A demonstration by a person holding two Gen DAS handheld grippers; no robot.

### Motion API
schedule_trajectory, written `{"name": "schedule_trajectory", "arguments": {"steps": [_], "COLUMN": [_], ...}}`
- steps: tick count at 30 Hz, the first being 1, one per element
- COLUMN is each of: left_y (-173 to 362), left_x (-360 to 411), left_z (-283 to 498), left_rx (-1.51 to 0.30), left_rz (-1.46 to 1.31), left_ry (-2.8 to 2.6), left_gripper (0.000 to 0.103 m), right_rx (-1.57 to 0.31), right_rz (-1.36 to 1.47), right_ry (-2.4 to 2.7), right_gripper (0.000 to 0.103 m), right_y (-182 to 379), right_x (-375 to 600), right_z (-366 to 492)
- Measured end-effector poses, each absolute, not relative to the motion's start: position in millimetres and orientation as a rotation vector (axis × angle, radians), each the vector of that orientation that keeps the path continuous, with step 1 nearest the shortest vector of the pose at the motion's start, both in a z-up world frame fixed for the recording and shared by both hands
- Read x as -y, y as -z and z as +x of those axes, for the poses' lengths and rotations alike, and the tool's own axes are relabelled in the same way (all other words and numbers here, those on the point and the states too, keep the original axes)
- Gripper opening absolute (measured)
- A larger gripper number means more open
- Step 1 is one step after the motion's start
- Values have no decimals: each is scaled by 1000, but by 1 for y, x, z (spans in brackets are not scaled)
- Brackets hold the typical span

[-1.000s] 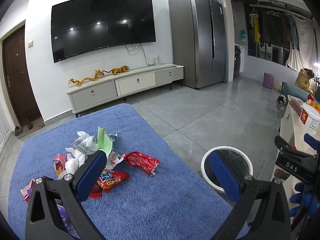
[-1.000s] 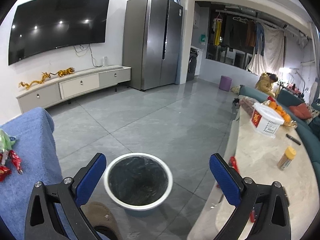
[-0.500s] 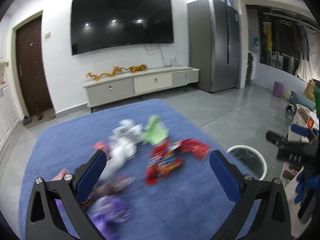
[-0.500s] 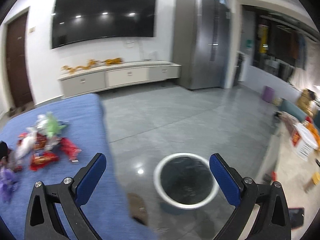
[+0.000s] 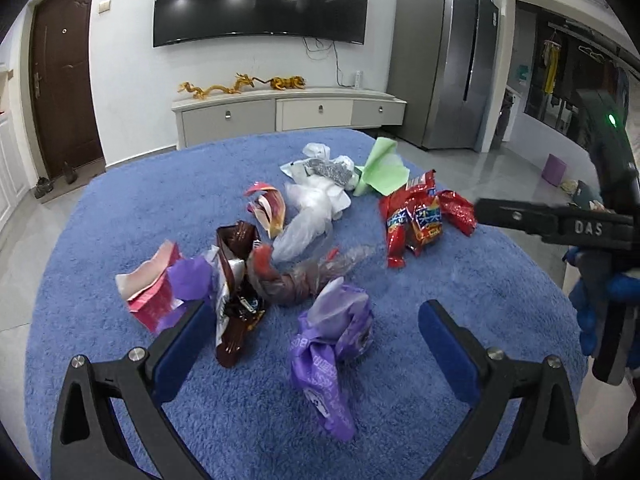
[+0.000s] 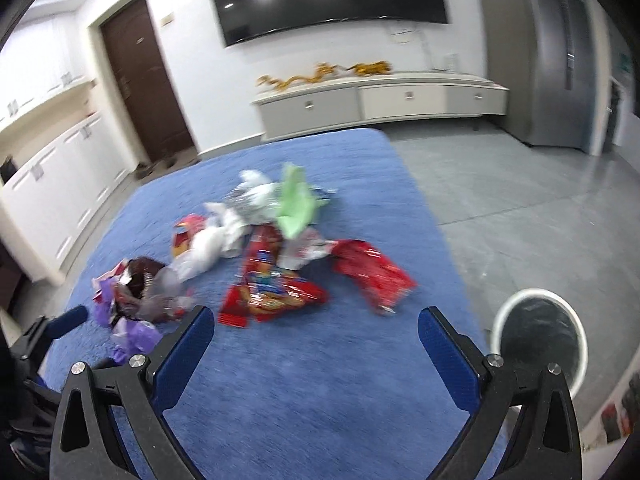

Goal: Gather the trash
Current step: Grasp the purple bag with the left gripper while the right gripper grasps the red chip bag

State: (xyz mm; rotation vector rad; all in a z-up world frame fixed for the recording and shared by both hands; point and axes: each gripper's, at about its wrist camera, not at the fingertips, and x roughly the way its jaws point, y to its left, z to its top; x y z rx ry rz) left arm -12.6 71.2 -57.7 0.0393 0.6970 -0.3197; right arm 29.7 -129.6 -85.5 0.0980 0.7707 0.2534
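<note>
Trash [image 5: 320, 232], a heap of crumpled wrappers and bags, lies uncollected on the blue rug [image 5: 120, 208] as both the left tongs [image 5: 312, 340] and right tongs [image 6: 316, 344] hover above, spread apart and empty, the white-rimmed bin [image 6: 538, 340] waiting beside the rug.

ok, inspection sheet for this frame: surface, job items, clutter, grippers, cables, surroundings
Surface: blue rug on grey tile floor.
Job's things: wrapper pile mid-rug, with purple bag, brown wrapper, red packets, green paper, white plastic; bin on the floor off the rug's right edge, dark liner.
Clutter: nothing seen beyond the trash.
Grippers: left gripper open, the purple bag between its fingers, not gripped; right gripper open, empty, over bare rug.
Cables: wires hanging under the TV.
Surroundings: TV, console, fridge, door.
</note>
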Motion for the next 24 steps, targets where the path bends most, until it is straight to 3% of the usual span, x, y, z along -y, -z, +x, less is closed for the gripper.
{"name": "schedule_trajectory", "arguments": {"steps": [6,9,12,14,15,18,24], "left_y": [73,79,80,83,87,88,84], "left_x": [-67,-65,-65,-63,-61,-59,-59], "left_z": [3,9,12,14,18,16,2], "left_rx": [-768,-818,-835,-856,-878,-884,-863], "left_rz": [27,13,8,13,18,18,9], "left_ry": [365,387,384,374,367,377,379], "left_gripper": [87,86,84,69,57,43,40], "right_rx": [-805,-834,-873,-890,-890,-877,-837], "right_rz": [91,94,129,142,150,154,117], "right_ry": [-313,-315,-339,-347,-352,-361,-385], "right_gripper": [93,88,70,59,51,33,11], "right_y": [97,107,118,123,123,116,103], "right_x": [109,103,104,104,106,111,110], "right_z": [67,77,84,84,82,73,47]}}
